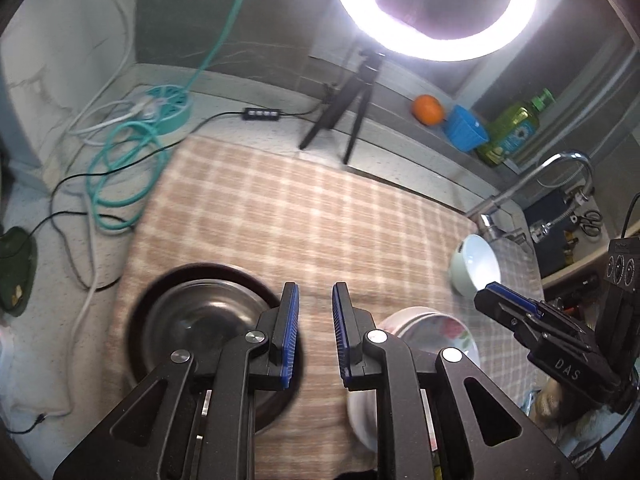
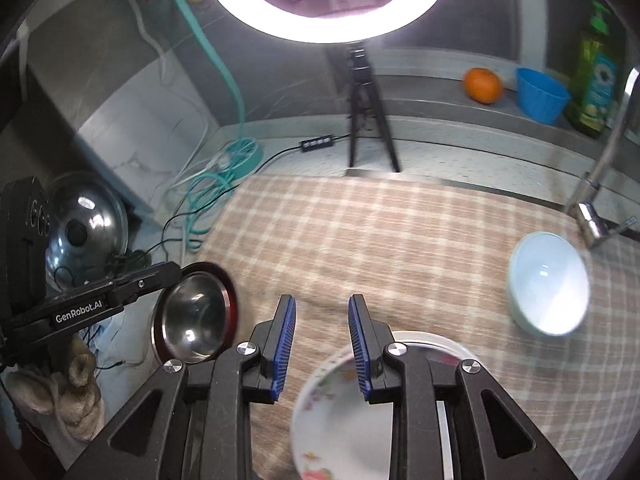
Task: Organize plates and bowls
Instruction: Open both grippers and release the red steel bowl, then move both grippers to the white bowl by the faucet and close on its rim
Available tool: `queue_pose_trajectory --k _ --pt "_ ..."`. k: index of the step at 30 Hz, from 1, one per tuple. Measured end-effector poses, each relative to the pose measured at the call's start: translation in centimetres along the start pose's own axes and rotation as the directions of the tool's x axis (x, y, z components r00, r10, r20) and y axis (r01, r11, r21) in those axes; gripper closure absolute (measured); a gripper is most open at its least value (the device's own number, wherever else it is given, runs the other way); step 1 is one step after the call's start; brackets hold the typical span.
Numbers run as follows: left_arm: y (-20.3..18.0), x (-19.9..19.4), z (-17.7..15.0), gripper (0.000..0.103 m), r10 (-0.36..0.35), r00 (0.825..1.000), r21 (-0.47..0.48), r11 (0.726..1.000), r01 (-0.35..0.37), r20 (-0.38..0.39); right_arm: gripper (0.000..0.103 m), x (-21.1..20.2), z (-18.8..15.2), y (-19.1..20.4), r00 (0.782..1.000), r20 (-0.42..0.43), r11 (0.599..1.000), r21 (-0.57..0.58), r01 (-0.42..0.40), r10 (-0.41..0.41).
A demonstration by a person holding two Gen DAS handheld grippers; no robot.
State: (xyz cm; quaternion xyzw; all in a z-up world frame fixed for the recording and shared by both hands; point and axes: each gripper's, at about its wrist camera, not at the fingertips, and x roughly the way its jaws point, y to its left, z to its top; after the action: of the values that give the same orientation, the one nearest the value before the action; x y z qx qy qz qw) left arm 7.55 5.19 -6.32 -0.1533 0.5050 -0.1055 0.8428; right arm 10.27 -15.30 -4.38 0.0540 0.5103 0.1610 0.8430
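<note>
The left hand-held gripper hangs above the checked cloth on the bench, its blue pads a narrow gap apart with nothing between them. Below it to the left sits a steel bowl with a dark rim, on the cloth. To its right lies a floral plate on top of a white dish. The right hand-held gripper also stands narrowly parted and empty, over the near edge of the floral plate; its pads do not press on the rim. A pale blue bowl rests tilted on the cloth further right, near the tap. Behind the cloth stands a ring light on a small tripod. On the ledge beyond sit an orange, a blue cup and a green bottle.
</note>
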Motion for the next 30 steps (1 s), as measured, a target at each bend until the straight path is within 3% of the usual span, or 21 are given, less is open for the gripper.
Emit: queue_pose_trajectory --k 16,30 --pt "-11.2 7.0 0.9 0.088 -0.123 0.988 0.106 0.985 0.133 -0.095 0.078 -3.6 -0.3 -16.2 0.988 0.033 0.957 0.256 0.136 -0.149" --pt "-16.4 13.0 2.0 0.088 -0.129 0.974 0.140 0.978 0.156 -0.186 0.078 -1.4 0.0 -22.2 0.993 -0.003 0.937 0.330 0.115 -0.121"
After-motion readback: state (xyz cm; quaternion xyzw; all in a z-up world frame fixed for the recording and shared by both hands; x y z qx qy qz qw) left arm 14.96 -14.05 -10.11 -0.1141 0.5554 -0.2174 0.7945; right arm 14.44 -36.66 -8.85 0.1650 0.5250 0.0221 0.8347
